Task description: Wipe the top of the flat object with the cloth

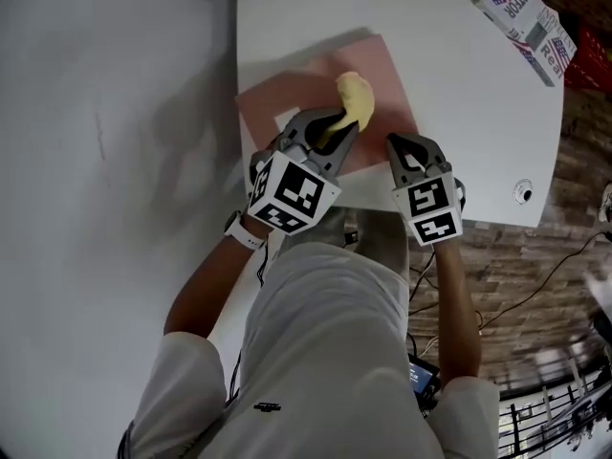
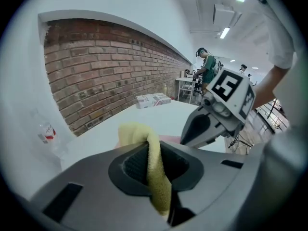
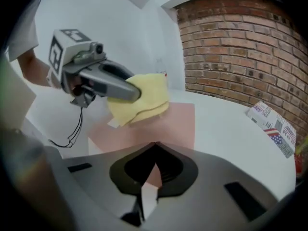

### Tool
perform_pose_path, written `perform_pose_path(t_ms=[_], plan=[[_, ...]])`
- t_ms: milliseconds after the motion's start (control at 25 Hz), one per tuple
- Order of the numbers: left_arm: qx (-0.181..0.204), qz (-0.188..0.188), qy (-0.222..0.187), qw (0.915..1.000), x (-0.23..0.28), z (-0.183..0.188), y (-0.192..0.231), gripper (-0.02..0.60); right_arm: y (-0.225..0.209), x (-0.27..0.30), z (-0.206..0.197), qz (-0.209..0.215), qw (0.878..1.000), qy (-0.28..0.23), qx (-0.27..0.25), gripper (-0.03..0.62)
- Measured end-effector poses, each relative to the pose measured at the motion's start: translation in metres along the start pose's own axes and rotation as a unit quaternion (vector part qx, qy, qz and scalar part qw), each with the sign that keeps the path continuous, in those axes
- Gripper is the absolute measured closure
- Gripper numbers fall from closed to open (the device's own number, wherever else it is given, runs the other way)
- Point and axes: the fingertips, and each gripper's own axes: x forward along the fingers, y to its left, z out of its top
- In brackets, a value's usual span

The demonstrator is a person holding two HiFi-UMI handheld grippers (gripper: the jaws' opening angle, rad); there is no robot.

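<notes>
A flat pink sheet [image 1: 287,94] lies on the white table [image 1: 469,122]. My left gripper [image 1: 339,127] is shut on a yellow cloth [image 1: 354,97], whose bunched end hangs onto the middle of the sheet. In the left gripper view the cloth [image 2: 150,162] runs down between the closed jaws. In the right gripper view the cloth [image 3: 140,100] rests on the pink sheet [image 3: 168,124], held by the left gripper [image 3: 137,94]. My right gripper [image 1: 400,144] is at the sheet's near right edge, its jaws closed on that edge [image 3: 153,170].
A printed box [image 1: 526,22] lies at the table's far right corner. A small clear bottle [image 2: 48,134] stands at the far left corner. The near table edge runs just under both grippers. A cable port [image 1: 522,192] sits at the right.
</notes>
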Motion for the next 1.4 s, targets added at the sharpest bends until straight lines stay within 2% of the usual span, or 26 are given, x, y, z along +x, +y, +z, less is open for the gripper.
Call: perform_pose_path(t_ms=[120,280,400,600,800,920,1080,1240,1400], plan=[[0.034,-0.003,-0.003,0.9994,0.004,0.012,0.029,0.522,0.016,0.012,-0.01,0.005,0.999,0.034,-0.022,0.586],[0.067,-0.015,-0.011,0.9976,0.013,0.029,0.064,0.52,0.022,0.02,-0.024,-0.001,0.996,0.088,-0.005,0.586],[0.086,-0.025,-0.016,0.9959,0.026,0.036,0.087,0.52,0.021,0.023,-0.024,-0.012,0.995,0.094,0.01,0.586],[0.144,-0.047,0.002,0.9884,0.059,0.033,0.11,0.521,0.019,0.024,-0.026,-0.021,0.994,0.102,0.041,0.586],[0.169,-0.066,0.014,0.9833,0.091,0.028,0.13,0.522,0.019,0.024,-0.023,-0.029,0.993,0.103,0.058,0.586],[0.201,-0.079,0.019,0.9763,0.112,0.023,0.136,0.522,0.019,0.025,-0.022,-0.02,0.994,0.093,0.062,0.586],[0.257,-0.108,0.04,0.9596,0.137,0.01,0.131,0.522,0.016,0.024,-0.021,-0.009,0.993,0.087,0.081,0.586],[0.266,-0.143,0.072,0.9505,0.135,-0.011,0.118,0.524,0.017,0.023,-0.023,-0.005,0.992,0.085,0.092,0.586],[0.248,-0.17,0.074,0.9508,0.119,-0.019,0.114,0.526,0.016,0.023,-0.023,-0.004,0.991,0.076,0.108,0.586]])
